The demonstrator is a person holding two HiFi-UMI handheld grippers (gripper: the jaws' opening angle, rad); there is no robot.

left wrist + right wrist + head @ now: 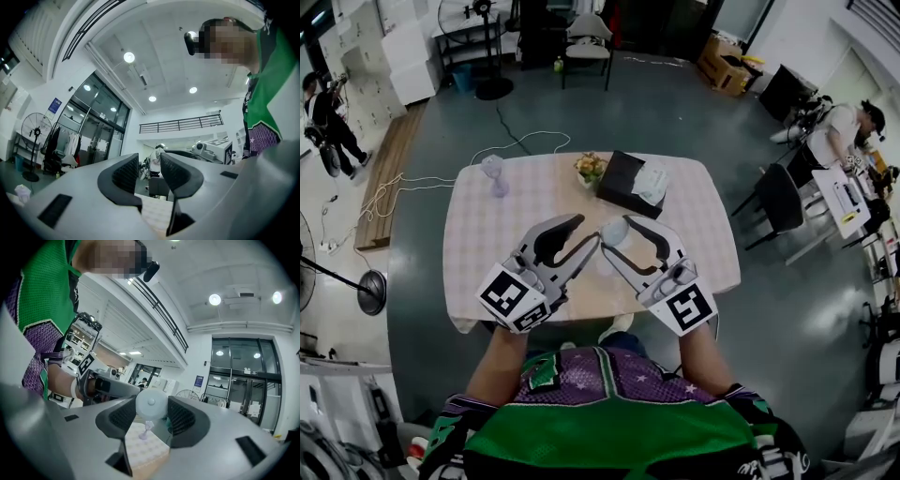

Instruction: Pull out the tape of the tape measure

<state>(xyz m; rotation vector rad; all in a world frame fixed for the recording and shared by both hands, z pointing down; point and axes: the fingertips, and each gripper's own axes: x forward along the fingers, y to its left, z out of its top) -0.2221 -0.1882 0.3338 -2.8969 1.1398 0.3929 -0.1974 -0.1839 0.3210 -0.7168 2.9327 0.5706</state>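
Observation:
The tape measure (615, 230) is a small round white case, held up over the table between the pads of my right gripper (616, 238). In the right gripper view the case (151, 404) sits between both dark pads, with my right gripper (152, 417) shut on it. My left gripper (584, 231) points at the case from the left, its tips close beside it. In the left gripper view my left gripper (150, 171) shows a narrow gap between its pads with nothing in it. No pulled-out tape is visible.
Below the grippers stands a table with a checked cloth (487, 253). On it are a purple goblet (495, 174), a small flower pot (591, 169) and a black tissue box (630, 183). A dark chair (778, 202) stands at the right, with people at both sides of the room.

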